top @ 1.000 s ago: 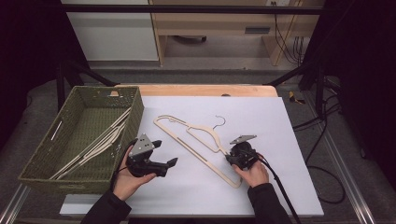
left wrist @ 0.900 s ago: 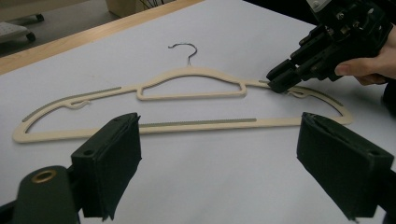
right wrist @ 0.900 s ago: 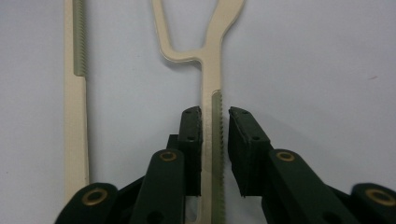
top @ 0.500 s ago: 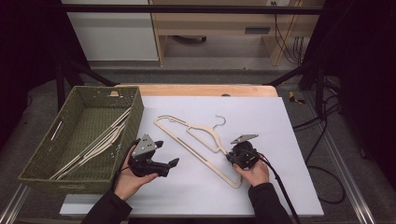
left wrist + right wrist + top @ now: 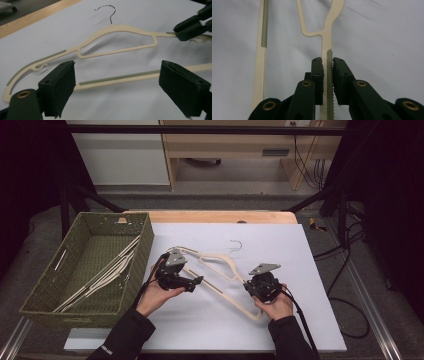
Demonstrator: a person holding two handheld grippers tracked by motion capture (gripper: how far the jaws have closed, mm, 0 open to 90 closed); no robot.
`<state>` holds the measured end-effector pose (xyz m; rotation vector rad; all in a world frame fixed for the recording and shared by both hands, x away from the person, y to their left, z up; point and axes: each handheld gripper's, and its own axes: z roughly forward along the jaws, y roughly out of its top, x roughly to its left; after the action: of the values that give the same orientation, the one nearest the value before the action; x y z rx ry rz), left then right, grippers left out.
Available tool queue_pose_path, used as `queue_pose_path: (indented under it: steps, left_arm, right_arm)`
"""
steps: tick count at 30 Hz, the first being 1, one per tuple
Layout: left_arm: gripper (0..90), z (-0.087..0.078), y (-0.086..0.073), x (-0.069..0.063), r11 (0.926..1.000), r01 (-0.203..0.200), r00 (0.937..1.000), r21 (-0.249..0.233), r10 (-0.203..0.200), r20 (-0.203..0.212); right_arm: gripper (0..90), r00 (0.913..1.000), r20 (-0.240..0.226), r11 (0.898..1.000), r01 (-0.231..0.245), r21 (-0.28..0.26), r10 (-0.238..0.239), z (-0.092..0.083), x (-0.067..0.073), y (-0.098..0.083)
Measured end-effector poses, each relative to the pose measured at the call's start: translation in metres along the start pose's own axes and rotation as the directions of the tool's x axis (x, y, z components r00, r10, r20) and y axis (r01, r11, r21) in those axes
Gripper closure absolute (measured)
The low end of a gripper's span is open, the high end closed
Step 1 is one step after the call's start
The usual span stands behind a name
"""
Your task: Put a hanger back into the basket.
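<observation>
A cream plastic hanger with a metal hook lies on the white board. My left gripper hovers at the hanger's left half with its jaws wide open. In the left gripper view the hanger lies ahead, and its ribbed bottom bar runs across the gap of the left gripper, untouched by the pads. My right gripper is shut on the hanger's right arm. Its jaws have just been closing, and in the right gripper view the right gripper pinches the ribbed strip of the hanger.
A green woven basket stands at the left of the board and holds several more cream hangers. A wooden table edge runs behind the board. The right gripper also appears at the far right of the left gripper view.
My left gripper has moved right and away from the person, up to the hanger's left half, still open. The right gripper stays at the hanger's right arm.
</observation>
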<state>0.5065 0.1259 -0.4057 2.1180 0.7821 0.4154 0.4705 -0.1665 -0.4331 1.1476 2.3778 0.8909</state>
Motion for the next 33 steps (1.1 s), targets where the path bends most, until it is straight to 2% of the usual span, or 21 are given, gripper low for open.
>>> queue_pose_path:
  steps: [6, 9, 13, 16, 17, 19, 23, 24, 27, 30, 33]
  left_arm:
    - [12.9, 0.032, 0.015, 0.013, 0.9993, 0.004, 1.0, 0.037, -0.004, -0.001]
    - [13.3, 0.046, 0.021, 0.02, 0.9986, -0.012, 0.9999, 0.052, 0.012, 0.011]
    - [14.5, 0.066, 0.025, 0.031, 0.996, -0.018, 0.9998, 0.088, 0.018, 0.003]
    - [16.7, 0.077, 0.024, 0.038, 0.9944, -0.01, 0.9997, 0.105, 0.008, 0.021]
    - [17.2, 0.08, 0.024, 0.039, 0.9925, -0.021, 0.9994, 0.12, 0.018, 0.028]
    - [18.6, 0.085, 0.024, 0.039, 0.9901, -0.034, 0.999, 0.137, 0.029, 0.035]
    - [22.6, 0.094, 0.026, 0.033, 0.992, -0.051, 0.9974, 0.115, 0.045, 0.056]
    - [23.9, 0.097, 0.025, 0.031, 0.9904, -0.068, 0.9965, 0.12, 0.061, 0.056]
    - [29.1, 0.104, 0.024, 0.028, 0.9866, -0.097, 0.9949, 0.131, 0.092, 0.04]
    - [36.3, 0.108, 0.024, 0.029, 0.9869, -0.105, 0.9944, 0.123, 0.102, 0.029]
    - [45.2, 0.111, 0.024, 0.03, 0.9834, -0.121, 0.9926, 0.135, 0.12, 0.017]
  right_arm:
    - [79.9, 0.9998, -0.005, 1.0, 0.017, -0.013, -0.017, -0.011, 0.001, 0.002]
    - [79.9, 0.9997, -0.01, 1.0, 0.022, -0.012, -0.022, -0.012, 0.002, 0.003]
    - [79.8, 0.9996, -0.003, 0.999, 0.029, -0.014, -0.029, -0.013, 0.003, 0.004]
    - [79.8, 0.9997, -0.003, 1.0, 0.022, -0.013, -0.022, -0.015, 0.003, 0.004]
    - [79.8, 0.9998, -0.005, 1.0, 0.021, -0.013, -0.021, -0.016, 0.003, 0.004]
    - [79.9, 0.9995, -0.005, 0.999, 0.03, -0.015, -0.03, -0.016, 0.003, 0.004]
    - [79.8, 0.9993, -0.004, 0.999, 0.036, -0.011, -0.036, -0.017, 0.004, 0.004]
    - [79.8, 0.9993, -0.007, 0.999, 0.037, -0.011, -0.037, -0.018, 0.004, 0.004]
    - [79.8, 0.9993, -0.006, 0.999, 0.038, -0.012, -0.038, -0.019, 0.004, 0.004]
    - [79.8, 0.9992, -0.01, 0.999, 0.038, -0.017, -0.038, -0.019, 0.005, 0.003]
    - [79.8, 0.999, -0.007, 0.999, 0.043, -0.011, -0.043, -0.019, 0.005, 0.003]
